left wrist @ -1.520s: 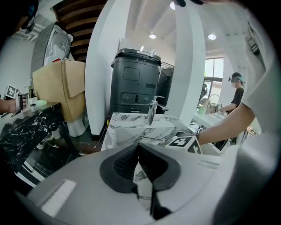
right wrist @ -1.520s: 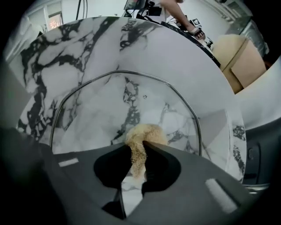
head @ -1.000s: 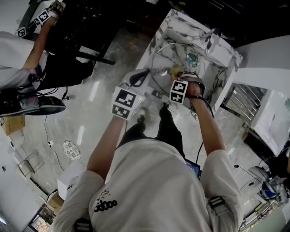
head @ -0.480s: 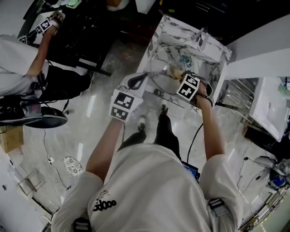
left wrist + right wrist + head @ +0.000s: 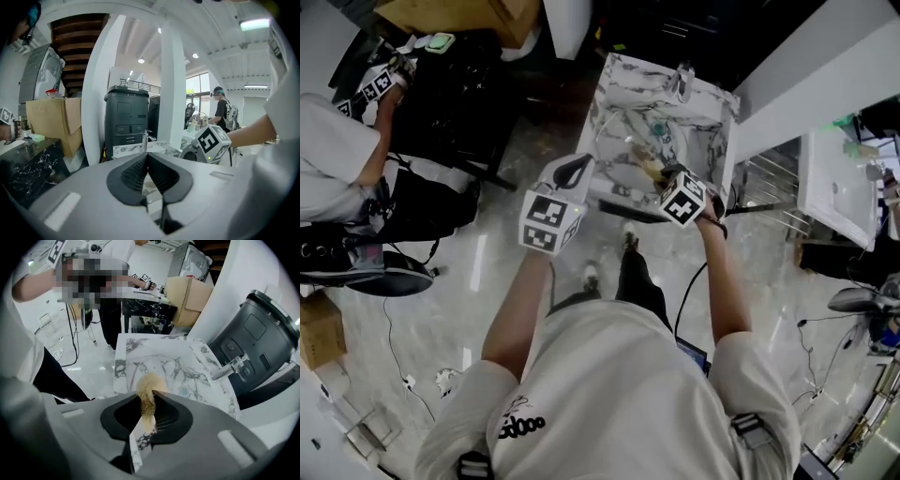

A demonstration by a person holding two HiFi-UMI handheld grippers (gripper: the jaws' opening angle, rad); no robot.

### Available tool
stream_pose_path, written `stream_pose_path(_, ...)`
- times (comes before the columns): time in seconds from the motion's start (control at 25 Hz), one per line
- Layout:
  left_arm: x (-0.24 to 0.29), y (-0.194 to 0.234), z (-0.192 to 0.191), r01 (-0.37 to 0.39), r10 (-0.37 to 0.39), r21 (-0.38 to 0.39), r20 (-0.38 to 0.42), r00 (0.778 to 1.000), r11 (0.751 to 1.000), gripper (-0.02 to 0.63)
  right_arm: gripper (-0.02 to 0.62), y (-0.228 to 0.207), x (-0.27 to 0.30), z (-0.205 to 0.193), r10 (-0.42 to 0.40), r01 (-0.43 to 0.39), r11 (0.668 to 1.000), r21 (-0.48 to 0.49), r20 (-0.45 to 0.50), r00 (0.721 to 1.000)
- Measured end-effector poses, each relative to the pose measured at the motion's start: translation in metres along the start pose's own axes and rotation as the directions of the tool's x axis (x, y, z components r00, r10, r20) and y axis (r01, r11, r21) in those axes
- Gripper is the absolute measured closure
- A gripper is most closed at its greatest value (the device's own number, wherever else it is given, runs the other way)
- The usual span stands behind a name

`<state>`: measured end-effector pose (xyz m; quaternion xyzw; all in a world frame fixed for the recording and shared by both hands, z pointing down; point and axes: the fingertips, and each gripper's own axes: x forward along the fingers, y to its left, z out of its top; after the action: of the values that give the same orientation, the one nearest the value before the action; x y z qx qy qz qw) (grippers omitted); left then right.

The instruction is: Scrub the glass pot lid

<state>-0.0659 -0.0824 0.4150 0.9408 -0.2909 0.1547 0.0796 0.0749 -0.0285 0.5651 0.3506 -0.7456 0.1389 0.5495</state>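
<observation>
A marble sink [image 5: 712, 103] stands in front of me in the head view. The glass pot lid [image 5: 623, 141] shows only as a faint round outline inside it. My right gripper [image 5: 654, 173] hangs over the sink's near side, shut on a tan fibrous scrub pad [image 5: 147, 394] that sticks up from between its jaws. The pad shows again as a yellowish tuft [image 5: 649, 169]. My left gripper [image 5: 577, 167] is at the sink's near left corner; its jaws [image 5: 146, 155] meet at the tips with nothing seen between them.
A chrome faucet [image 5: 682, 82] stands at the sink's back, with a tall dark bin [image 5: 255, 338] behind it. Another person [image 5: 337, 159] sits at a black marble table to the left. A cardboard box [image 5: 459, 14] and a white basin [image 5: 834, 187] flank the area.
The head view has pulled back, so the sink looks smaller and higher. The right gripper with the pad has come toward the sink's near edge. The left gripper has stayed at the near left corner.
</observation>
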Motion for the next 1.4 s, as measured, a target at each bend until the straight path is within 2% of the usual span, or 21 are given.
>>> stream_pose_path(0.2, -0.017, -0.018, 0.010, 0.052, -0.053, 0.040, 0.030, 0.998, 0.998, 0.595, 0.545, 0.005, -0.044, 0.001, -0.103, 0.091, 0.987, 0.135, 0.082, 0.991)
stream_pose_path(0.32, -0.028, -0.015, 0.014, 0.047, -0.050, 0.067, 0.048, 0.998, 0.997, 0.595, 0.545, 0.005, -0.078, 0.009, -0.177, 0.135, 0.963, 0.233, 0.169, 0.970)
stream_pose_path(0.4, -0.035, -0.010, 0.022, 0.030, -0.036, 0.083, 0.067, 0.997, 0.996, 0.595, 0.545, 0.005, -0.105, 0.015, -0.228, 0.155, 0.942, 0.297, 0.231, 0.946)
stream_pose_path(0.6, -0.058, -0.010, 0.054, 0.002, -0.018, 0.119, 0.130, 0.991, 0.993, 0.595, 0.545, 0.009, -0.181, 0.031, -0.359, 0.179, 0.886, 0.427, 0.390, 0.848)
stream_pose_path(0.76, -0.073, -0.028, 0.077, 0.020, -0.053, 0.183, 0.175, 0.983, 0.983, 0.595, 0.545, 0.018, -0.235, 0.043, -0.450, 0.202, 0.851, 0.485, 0.473, 0.757)
stream_pose_path(1.08, -0.111, -0.064, 0.129, 0.053, -0.132, 0.291, 0.260, 0.956, 0.955, 0.595, 0.546, 0.048, -0.336, 0.056, -0.542, 0.237, 0.821, 0.519, 0.581, 0.607)
stream_pose_path(1.24, -0.127, -0.080, 0.153, 0.071, -0.169, 0.310, 0.302, 0.938, 0.948, 0.595, 0.548, 0.056, -0.376, 0.057, -0.585, 0.281, 0.802, 0.527, 0.601, 0.545)
stream_pose_path(1.4, -0.136, -0.099, 0.166, 0.097, -0.209, 0.328, 0.324, 0.923, 0.940, 0.595, 0.549, 0.061, -0.392, 0.056, -0.598, 0.298, 0.796, 0.526, 0.614, 0.514)
